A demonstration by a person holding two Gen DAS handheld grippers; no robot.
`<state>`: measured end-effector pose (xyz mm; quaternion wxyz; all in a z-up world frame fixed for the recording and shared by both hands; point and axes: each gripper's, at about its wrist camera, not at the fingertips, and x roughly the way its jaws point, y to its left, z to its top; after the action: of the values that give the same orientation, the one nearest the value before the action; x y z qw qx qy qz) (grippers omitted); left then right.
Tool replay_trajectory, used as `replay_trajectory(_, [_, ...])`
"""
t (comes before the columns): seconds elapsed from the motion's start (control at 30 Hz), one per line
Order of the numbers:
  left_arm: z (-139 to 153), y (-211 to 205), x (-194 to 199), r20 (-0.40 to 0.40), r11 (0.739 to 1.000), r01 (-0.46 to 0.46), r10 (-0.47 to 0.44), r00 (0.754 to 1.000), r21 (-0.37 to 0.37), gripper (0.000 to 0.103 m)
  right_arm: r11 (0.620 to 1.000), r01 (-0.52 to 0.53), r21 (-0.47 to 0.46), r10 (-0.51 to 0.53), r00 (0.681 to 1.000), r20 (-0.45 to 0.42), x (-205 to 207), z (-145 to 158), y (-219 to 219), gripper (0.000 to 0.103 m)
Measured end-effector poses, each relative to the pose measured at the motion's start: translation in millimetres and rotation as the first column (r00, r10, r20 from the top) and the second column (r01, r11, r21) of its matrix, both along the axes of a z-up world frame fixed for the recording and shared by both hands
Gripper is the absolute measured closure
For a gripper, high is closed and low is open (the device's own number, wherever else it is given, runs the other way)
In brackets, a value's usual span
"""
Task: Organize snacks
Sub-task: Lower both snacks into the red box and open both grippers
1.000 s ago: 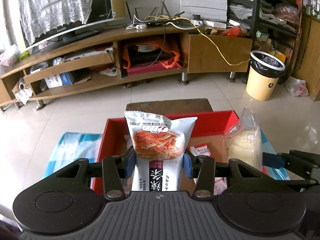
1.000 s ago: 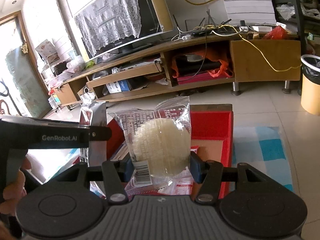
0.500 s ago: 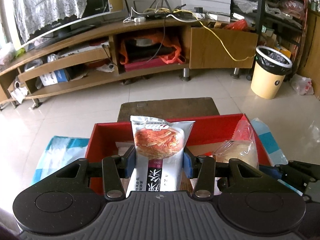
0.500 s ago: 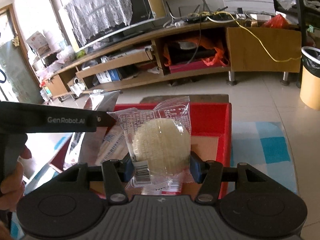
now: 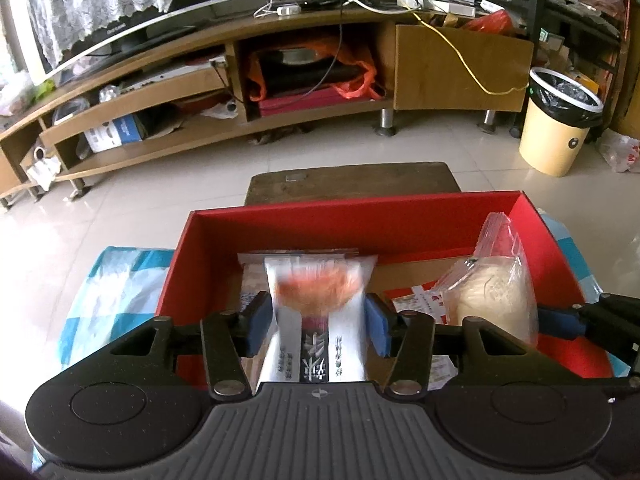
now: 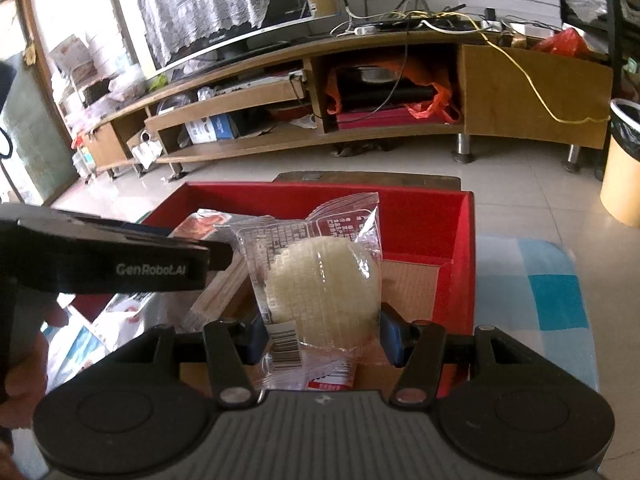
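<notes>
A red box (image 5: 360, 216) with a cardboard floor sits on a blue checked cloth. My left gripper (image 5: 318, 322) has its pads slightly apart from a white snack bag with an orange picture (image 5: 320, 300), which is blurred and dropping into the box. My right gripper (image 6: 320, 334) is shut on a clear packet holding a round pale rice cake (image 6: 322, 284), held over the box (image 6: 464, 248). The packet also shows in the left wrist view (image 5: 494, 300), right of the snack bag. Other snack packets (image 5: 420, 304) lie on the box floor.
A low brown stool (image 5: 352, 184) stands behind the box. A long wooden TV cabinet (image 5: 280, 60) runs across the back, with a television on it. A yellow bin (image 5: 560, 124) stands at the right. The blue checked cloth (image 5: 116, 292) lies beneath the box.
Both grippers have lowered towards the red box. The left pads have opened a little and the snack bag has slipped down, blurred. The right gripper still holds the rice cake packet.
</notes>
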<state>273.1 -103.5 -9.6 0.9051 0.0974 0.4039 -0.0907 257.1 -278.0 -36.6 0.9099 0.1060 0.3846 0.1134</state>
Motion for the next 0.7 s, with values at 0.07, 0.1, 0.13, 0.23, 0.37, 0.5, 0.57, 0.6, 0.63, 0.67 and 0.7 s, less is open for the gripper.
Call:
replay_trajectory(0.07, [1,2,-1,0.006,1.0,-0.004,0.004,1.0,0.002,0.039,1.0,-0.004,-0.016,0.004,1.0,0.0,0,-1,2,0.051])
replay_trajectory(0.1, [2,2,-2,0.011,1.0,-0.003,0.002,1.0,0.005,0.038,1.0,-0.005,-0.023,0.005,1.0,0.003,0,-1,3,0.05])
replay_trajectory(0.13, [3,2,-3,0.017,1.0,-0.002,0.002,1.0,0.01,0.035,1.0,-0.006,-0.022,0.007,1.0,0.004,0,-1,3,0.05])
replay_trajectory(0.23, [5,2,-6,0.03,1.0,-0.002,0.002,1.0,0.019,0.03,1.0,-0.012,-0.021,0.012,1.0,0.003,0,0,6,0.049])
replay_trajectory(0.37, [7,4,-10,0.044,0.999,-0.005,0.004,0.999,0.035,0.027,0.998,-0.038,-0.056,0.039,0.999,0.017,-1,-2,13,0.048])
replay_trajectory(0.5, [9,7,-13,0.057,0.999,-0.006,0.003,0.998,0.047,0.026,0.997,-0.044,-0.058,0.046,0.998,0.046,-2,0,16,0.048])
replay_trajectory(0.57, [10,8,-15,0.061,0.999,-0.009,0.006,0.998,0.049,0.026,0.998,-0.036,-0.055,0.039,0.998,0.051,-2,2,17,0.048])
replay_trajectory(0.6, [11,9,-16,0.063,0.999,-0.01,0.007,0.998,0.049,0.026,0.998,-0.029,-0.05,0.031,0.998,0.049,-3,3,16,0.048])
replay_trajectory(0.63, [12,11,-17,0.065,0.999,-0.011,0.008,0.998,0.049,0.026,0.999,-0.026,-0.046,0.028,0.999,0.045,-4,4,15,0.048])
replay_trajectory(0.67, [13,12,-18,0.067,0.999,-0.014,0.011,0.998,0.048,0.026,0.999,-0.021,-0.04,0.023,0.999,0.043,-5,4,13,0.048])
replay_trajectory(0.7, [14,13,-19,0.069,0.999,-0.016,0.013,0.998,0.047,0.025,0.999,-0.011,-0.034,0.013,0.999,0.043,-7,5,11,0.048])
